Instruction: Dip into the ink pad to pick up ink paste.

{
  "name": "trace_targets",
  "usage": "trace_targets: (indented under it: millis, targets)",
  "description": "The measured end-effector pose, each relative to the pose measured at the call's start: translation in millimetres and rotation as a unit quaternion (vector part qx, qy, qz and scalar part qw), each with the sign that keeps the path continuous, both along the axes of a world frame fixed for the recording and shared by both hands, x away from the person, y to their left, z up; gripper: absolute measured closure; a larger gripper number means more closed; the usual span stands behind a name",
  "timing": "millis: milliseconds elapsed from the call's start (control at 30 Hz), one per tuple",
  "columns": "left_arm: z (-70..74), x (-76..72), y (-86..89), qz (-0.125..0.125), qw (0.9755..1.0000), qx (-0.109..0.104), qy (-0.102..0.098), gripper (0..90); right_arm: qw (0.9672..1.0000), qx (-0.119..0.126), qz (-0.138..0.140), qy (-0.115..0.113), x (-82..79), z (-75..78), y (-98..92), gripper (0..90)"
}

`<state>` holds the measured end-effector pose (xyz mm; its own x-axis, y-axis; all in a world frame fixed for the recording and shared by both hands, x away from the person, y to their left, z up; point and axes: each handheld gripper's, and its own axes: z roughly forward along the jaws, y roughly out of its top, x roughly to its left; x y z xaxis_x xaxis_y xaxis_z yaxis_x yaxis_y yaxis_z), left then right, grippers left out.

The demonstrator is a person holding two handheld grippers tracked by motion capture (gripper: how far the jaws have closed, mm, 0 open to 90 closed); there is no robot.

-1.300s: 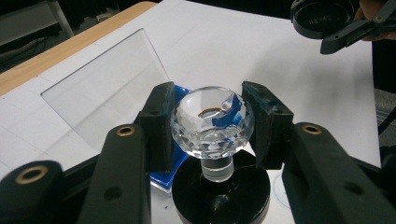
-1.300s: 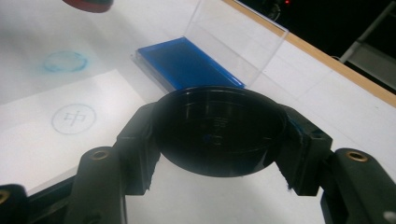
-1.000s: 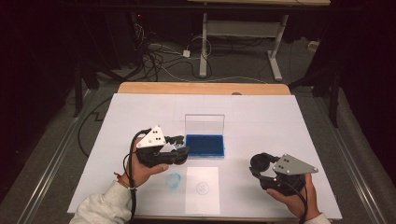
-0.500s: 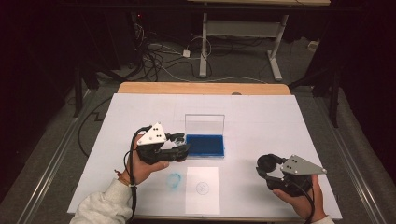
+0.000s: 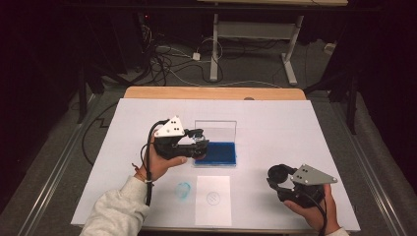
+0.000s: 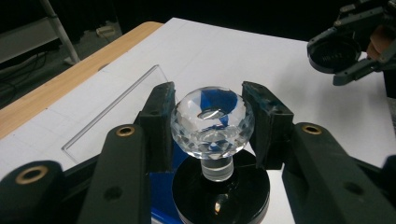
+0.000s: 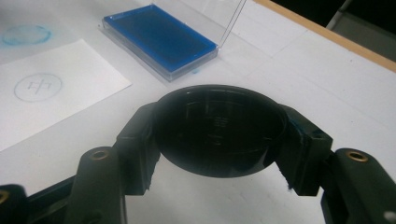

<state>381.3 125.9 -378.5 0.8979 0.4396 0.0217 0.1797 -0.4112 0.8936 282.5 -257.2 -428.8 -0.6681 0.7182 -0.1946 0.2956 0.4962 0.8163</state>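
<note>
Crystal-knobbed stamp sits clamped by its faceted knob in the left gripper over the blue ink pad, likely for inking, while the right gripper grips the round black cap clear of the paper sheet.

One stamp — one cap — one inkpad

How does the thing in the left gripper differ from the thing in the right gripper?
The stamp in the left gripper has a clear faceted knob on a black round base; the cap in the right gripper is a plain black hollow round shell. The stamp hangs over the blue ink pad; the cap is off to the side. Both are clamped.
</note>
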Motion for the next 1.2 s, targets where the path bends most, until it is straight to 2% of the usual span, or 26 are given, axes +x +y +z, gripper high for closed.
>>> trace_targets:
  millis: [267,367,500,567,600,900,967,1167,1200]
  targets:
    - [-14.4,23.1,-19.2,0.0,0.9997,0.01,0.021,55.2,1.0,-0.005,-0.006,0.003,1.7,-2.5,-0.9,38.3]
    - [-20.3,27.5,-28.3,0.003,0.9997,0.019,0.018,55.2,0.9999,-0.009,-0.005,0.005,1.9,-3.8,0.0,38.3]
    - [-30.2,33.8,-35.6,0.001,0.9996,0.019,0.021,55.2,0.9999,-0.014,-0.003,0.008,2.3,-5.3,1.0,38.2]
    - [-36.0,35.9,-38.4,0.006,0.9994,0.028,0.02,55.1,0.9998,-0.015,-0.003,0.008,2.2,-5.8,1.4,38.2]
    - [-38.8,37.4,-39.1,0.002,0.9993,0.029,0.025,55.2,0.9998,-0.015,-0.001,0.01,2.3,-6.2,1.4,38.2]
    - [-56.8,41.7,-42.1,0.009,0.9984,0.045,0.032,55.1,0.9997,-0.023,0.003,0.013,2.7,-8.2,3.2,38.2]
    - [-60.1,42.3,-42.0,0.007,0.9985,0.041,0.036,55.1,0.9996,-0.024,0.004,0.014,3.0,-8.6,3.4,38.2]
    - [-66.8,44.0,-40.3,0.014,0.9985,0.044,0.029,55.1,0.9994,-0.028,0.009,0.017,2.8,-9.6,5.0,38.1]
    - [-68.0,44.8,-39.3,0.013,0.9986,0.039,0.032,55.1,0.9994,-0.03,0.011,0.016,2.8,-9.8,5.2,38.1]
